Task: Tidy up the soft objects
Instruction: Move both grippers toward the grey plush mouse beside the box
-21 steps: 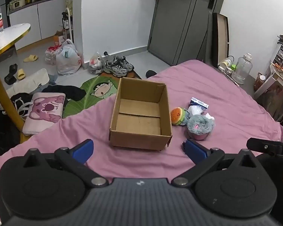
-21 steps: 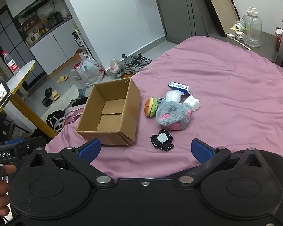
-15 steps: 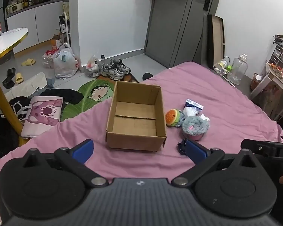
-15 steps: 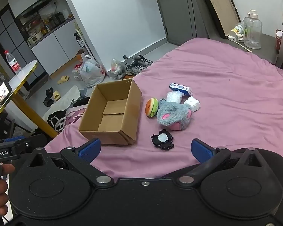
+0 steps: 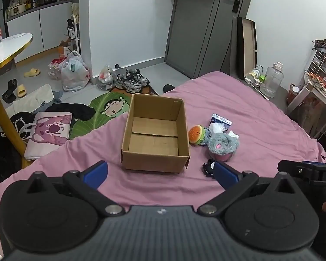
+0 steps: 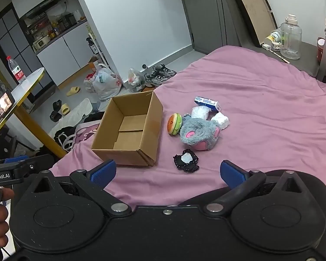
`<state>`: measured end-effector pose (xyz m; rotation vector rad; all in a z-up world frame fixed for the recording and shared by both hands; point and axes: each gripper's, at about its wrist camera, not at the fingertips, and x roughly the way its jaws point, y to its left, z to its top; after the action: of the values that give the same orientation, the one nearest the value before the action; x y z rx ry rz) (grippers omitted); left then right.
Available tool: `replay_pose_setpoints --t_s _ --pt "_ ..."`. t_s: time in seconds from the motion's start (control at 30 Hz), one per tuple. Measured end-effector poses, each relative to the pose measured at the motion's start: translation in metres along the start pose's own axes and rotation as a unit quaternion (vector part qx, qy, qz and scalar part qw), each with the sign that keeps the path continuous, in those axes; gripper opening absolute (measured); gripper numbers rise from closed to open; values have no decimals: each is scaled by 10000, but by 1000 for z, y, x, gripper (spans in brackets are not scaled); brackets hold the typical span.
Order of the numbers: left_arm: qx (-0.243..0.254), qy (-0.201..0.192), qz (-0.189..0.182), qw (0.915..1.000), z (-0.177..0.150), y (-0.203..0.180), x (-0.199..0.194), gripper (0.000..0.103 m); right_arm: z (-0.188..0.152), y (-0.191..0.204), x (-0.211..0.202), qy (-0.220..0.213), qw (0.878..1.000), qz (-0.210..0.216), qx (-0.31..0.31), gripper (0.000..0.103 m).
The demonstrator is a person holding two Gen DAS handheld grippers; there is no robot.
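An open, empty cardboard box (image 5: 155,134) (image 6: 128,130) sits on the pink bedspread (image 5: 250,113) (image 6: 260,100). To its right lie a burger plush (image 5: 196,134) (image 6: 174,123), a grey-and-pink fluffy plush (image 5: 222,145) (image 6: 198,133), a black lace-edged pad (image 6: 186,160) (image 5: 208,167), white soft wads (image 6: 221,120) and a blue-white pack (image 6: 207,102). My left gripper (image 5: 160,173) is open and empty, held short of the box. My right gripper (image 6: 167,173) is open and empty, held short of the black pad.
The bed's left edge drops to a floor with shoes (image 5: 131,80), plastic bags (image 5: 74,71), a pink pillow (image 5: 49,131) and a round table with a yellow leg (image 5: 2,108). A large water jug (image 6: 290,37) stands beyond the bed's far side.
Both grippers have pulled back and risen a little, so the box and soft things look smaller. Nothing on the bed has moved.
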<state>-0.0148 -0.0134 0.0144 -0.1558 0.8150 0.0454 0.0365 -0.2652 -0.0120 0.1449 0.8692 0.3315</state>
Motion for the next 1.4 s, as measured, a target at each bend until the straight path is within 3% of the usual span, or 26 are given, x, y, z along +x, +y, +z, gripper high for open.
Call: replay_pose_setpoints --t_s 1.4 --pt "-117 67 15 9999 -2 7 -2 103 0 0 2 54 10000 22 -28 103"
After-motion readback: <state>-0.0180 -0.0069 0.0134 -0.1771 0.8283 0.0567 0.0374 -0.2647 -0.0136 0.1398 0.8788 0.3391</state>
